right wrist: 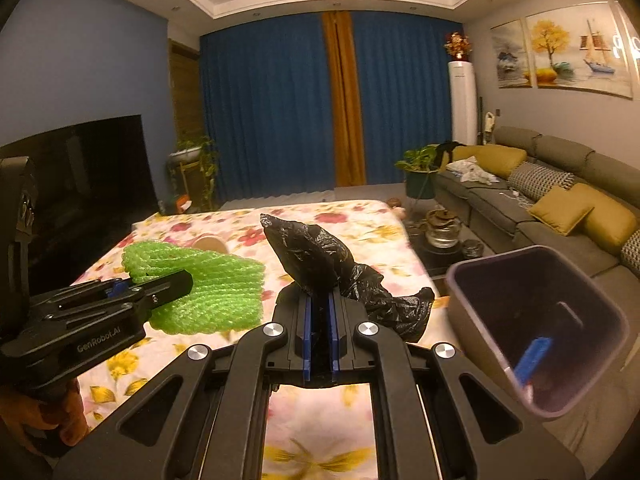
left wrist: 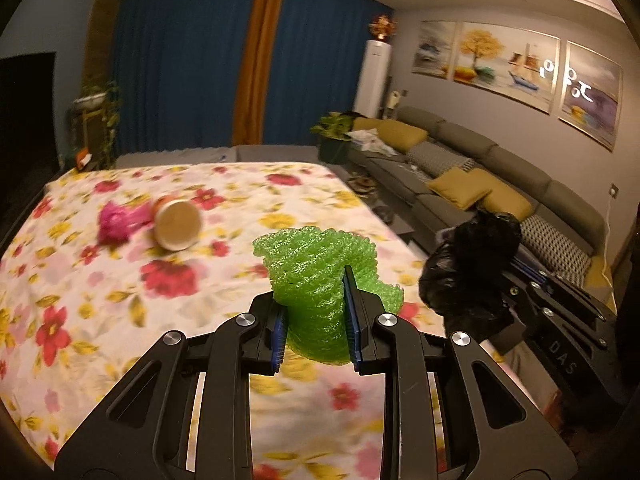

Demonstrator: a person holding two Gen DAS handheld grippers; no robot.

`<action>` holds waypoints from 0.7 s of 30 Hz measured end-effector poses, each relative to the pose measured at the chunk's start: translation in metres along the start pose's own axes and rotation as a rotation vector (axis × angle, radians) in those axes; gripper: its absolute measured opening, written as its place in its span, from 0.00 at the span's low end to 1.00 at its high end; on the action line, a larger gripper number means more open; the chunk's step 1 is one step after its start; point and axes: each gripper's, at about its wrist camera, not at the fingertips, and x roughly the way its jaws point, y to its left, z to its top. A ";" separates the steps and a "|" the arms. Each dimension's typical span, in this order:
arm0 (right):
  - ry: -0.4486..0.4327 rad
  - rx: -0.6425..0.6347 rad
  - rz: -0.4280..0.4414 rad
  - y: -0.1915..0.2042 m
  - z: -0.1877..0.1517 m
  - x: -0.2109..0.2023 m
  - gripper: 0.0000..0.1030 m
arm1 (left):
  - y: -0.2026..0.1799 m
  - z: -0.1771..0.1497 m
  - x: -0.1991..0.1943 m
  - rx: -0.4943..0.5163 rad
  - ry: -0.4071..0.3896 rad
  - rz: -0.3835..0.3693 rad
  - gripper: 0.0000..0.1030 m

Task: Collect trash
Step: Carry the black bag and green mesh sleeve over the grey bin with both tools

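My left gripper (left wrist: 316,320) is shut on a green foam net (left wrist: 320,272) and holds it above the floral tablecloth (left wrist: 120,320). It also shows in the right wrist view (right wrist: 168,280) with the green foam net (right wrist: 208,292). My right gripper (right wrist: 320,320) is shut on a crumpled black plastic bag (right wrist: 316,260), also seen in the left wrist view (left wrist: 472,272). A purple trash bin (right wrist: 540,332) stands at the table's right edge with a blue item inside. A paper cup (left wrist: 178,224) lies on its side next to a pink foam net (left wrist: 118,224) farther back.
A grey sofa (right wrist: 560,208) with yellow cushions runs along the right wall. A low tea table with a glass kettle (right wrist: 442,232) stands between table and sofa. A dark TV (right wrist: 80,184) is at the left; blue curtains (right wrist: 280,112) are behind.
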 end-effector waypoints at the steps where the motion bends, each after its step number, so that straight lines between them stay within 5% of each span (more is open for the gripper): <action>1: -0.006 0.003 -0.008 -0.005 0.001 -0.003 0.08 | -0.009 0.001 0.002 0.011 -0.001 -0.012 0.23; 21: -0.055 0.087 -0.249 -0.134 0.007 -0.032 0.08 | -0.145 0.019 0.056 0.137 0.001 -0.203 0.23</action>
